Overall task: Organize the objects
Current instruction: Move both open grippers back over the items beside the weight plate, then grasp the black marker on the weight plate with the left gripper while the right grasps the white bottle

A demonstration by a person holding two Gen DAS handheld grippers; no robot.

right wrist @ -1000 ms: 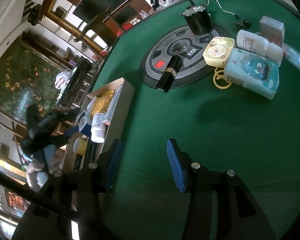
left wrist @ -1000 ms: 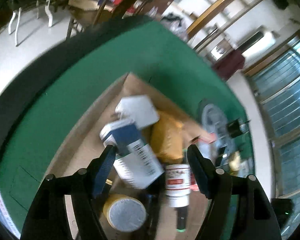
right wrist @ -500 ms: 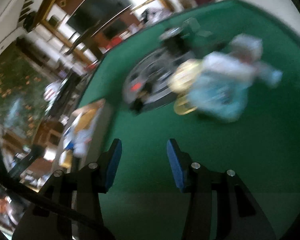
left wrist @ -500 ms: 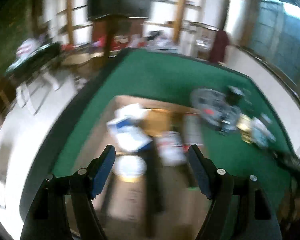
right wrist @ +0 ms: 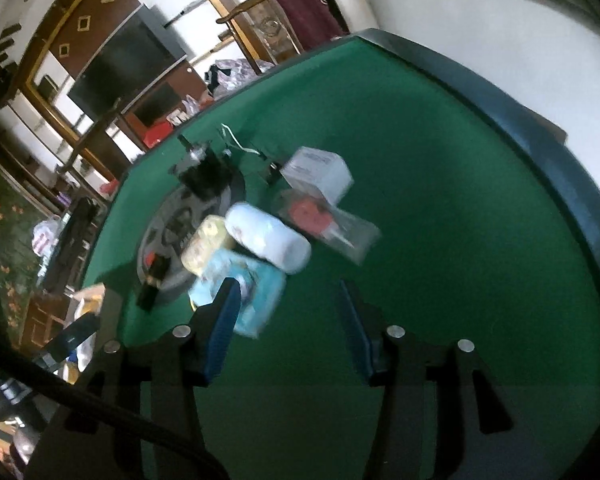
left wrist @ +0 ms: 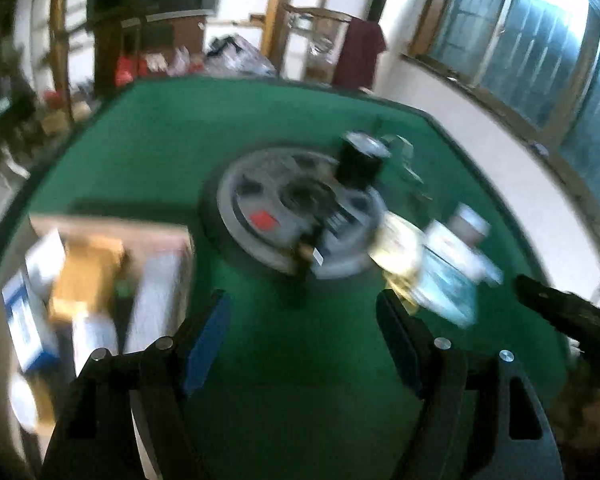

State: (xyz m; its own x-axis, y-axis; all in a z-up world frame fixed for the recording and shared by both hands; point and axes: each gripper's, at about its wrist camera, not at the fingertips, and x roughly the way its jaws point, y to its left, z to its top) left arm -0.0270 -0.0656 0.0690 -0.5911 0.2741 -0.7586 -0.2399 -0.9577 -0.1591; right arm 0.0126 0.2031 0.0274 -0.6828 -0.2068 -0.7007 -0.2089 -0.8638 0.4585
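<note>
Motion blur leaves no label, brand or number legible anywhere

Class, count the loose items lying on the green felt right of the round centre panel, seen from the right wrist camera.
5: yellow case, white bottle, blue pack, clear bag, white box. Blur may hide more.

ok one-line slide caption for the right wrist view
Right gripper, jaws opening and empty, above green table facing a cluster: blue pack, white bottle, white box.

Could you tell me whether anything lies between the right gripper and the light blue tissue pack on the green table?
Nothing visible does: only bare green felt lies ahead of the empty, opening right gripper, and the tissue pack sits just beyond its left finger.
</note>
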